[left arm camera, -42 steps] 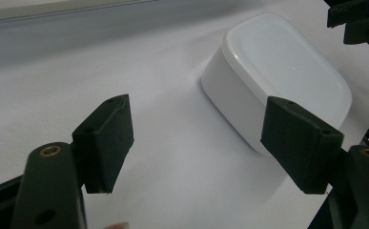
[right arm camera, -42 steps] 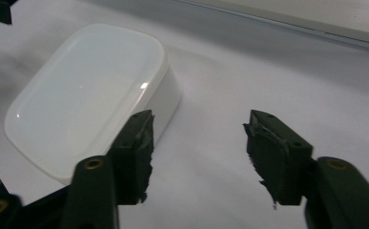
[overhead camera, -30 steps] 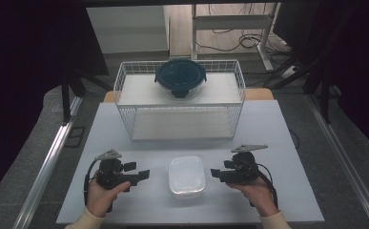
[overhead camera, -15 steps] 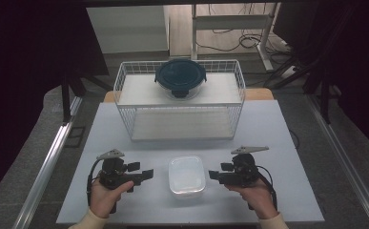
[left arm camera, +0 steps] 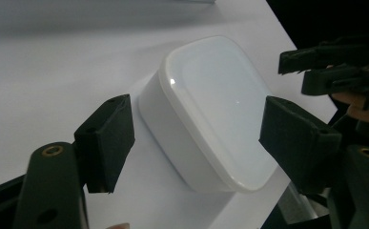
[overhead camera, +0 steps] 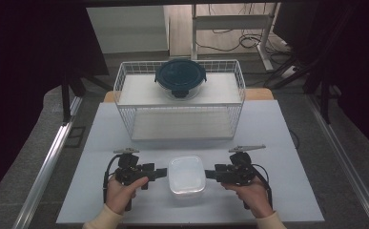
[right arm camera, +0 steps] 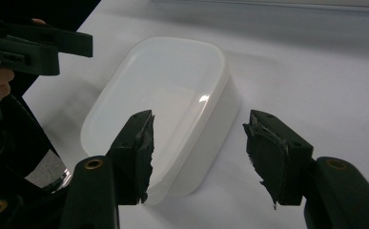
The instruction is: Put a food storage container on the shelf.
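The lidded white container (overhead camera: 187,176) near the table's front edge is flanked by the left gripper (overhead camera: 159,172) and right gripper (overhead camera: 210,174), jaws apart; nothing is grasped yet, so lifting is judged still ahead.

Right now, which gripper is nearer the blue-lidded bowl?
Neither clearly. The left gripper and right gripper flank the white box, both far from the bowl.

White table (overhead camera: 277,143), wire basket (overhead camera: 179,119), plastic box (overhead camera: 187,176)
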